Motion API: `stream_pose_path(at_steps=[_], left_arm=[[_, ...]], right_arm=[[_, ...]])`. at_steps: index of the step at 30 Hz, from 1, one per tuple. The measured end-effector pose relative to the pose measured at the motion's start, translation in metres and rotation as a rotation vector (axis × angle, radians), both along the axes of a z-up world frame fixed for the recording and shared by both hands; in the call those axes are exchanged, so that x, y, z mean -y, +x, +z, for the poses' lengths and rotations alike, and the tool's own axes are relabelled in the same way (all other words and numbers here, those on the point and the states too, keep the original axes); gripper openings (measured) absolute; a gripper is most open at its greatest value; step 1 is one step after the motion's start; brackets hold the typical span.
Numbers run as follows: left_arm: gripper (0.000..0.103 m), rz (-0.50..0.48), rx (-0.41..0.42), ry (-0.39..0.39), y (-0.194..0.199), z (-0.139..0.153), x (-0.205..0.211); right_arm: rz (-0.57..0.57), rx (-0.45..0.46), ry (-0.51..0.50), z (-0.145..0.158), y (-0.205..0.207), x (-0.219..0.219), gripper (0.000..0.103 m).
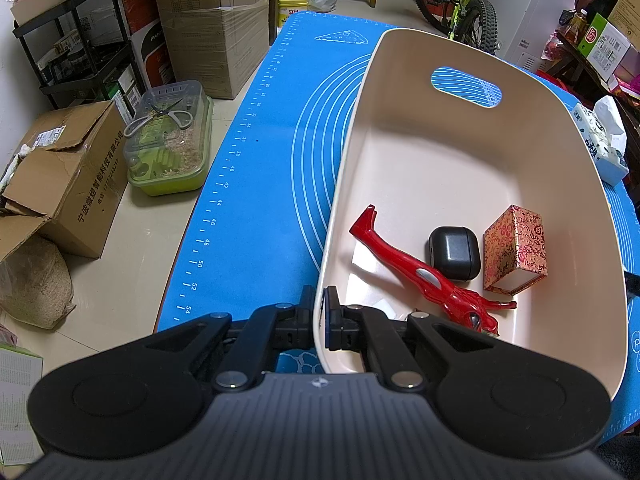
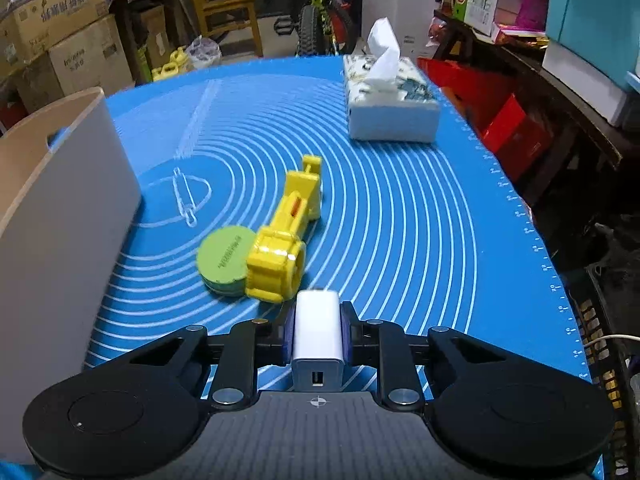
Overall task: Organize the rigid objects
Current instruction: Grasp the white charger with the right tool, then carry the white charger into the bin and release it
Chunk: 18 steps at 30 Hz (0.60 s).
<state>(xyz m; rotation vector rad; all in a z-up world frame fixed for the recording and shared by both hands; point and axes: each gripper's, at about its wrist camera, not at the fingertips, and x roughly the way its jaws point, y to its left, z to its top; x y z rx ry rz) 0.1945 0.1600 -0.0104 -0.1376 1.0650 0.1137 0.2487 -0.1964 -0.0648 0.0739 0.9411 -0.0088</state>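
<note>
**Sorting station: bin, held charger, loose items on mat**

Left gripper [image 1: 321, 312]: fingers drawn narrow and clamped on the near-left rim of the cream bin [image 1: 460, 168], one pad outside the wall, one inside.

Cream bin: stands on the blue mat [image 1: 256, 168], with an oval handle slot in its far wall. In the right wrist view it sits at the left edge of the mat.

Bin contents, all toward the near end:
- red toy [image 1: 420, 272], long, lying diagonally on the floor of the bin;
- dark rounded case [image 1: 454, 254], just right of the toy and touching it;
- red-and-gold patterned box [image 1: 516, 248], right of the case, tilted.

Right gripper [image 2: 318, 332]: fingers closed on a white charger [image 2: 318, 328], pads pressing its two sides, port end facing the camera. It is held over the near part of the mat, outside the bin.

Loose items on the mat, just beyond the charger:
- yellow plastic piece [image 2: 288, 232], long, with its ring end near;
- green round disc [image 2: 224, 262], touching the left side of the yellow piece.

Tissue box [image 2: 390, 108]: at the far right of the mat, one tissue standing up.
</note>
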Motion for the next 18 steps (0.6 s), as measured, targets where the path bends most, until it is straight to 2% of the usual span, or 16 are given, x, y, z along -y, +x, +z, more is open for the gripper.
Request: stream_pose_path(at_steps=[10,18], left_arm=[[0.006,0.0,0.0,0.0,0.0,0.0,0.0],[0.006,0.0,-0.001,0.001,0.0,0.0,0.0]], right_arm=[[0.053,0.131,0.044,0.061,-0.019,-0.021,0.032],[0.163,0.227,0.083,0.105,-0.021,-0.066,0.032]])
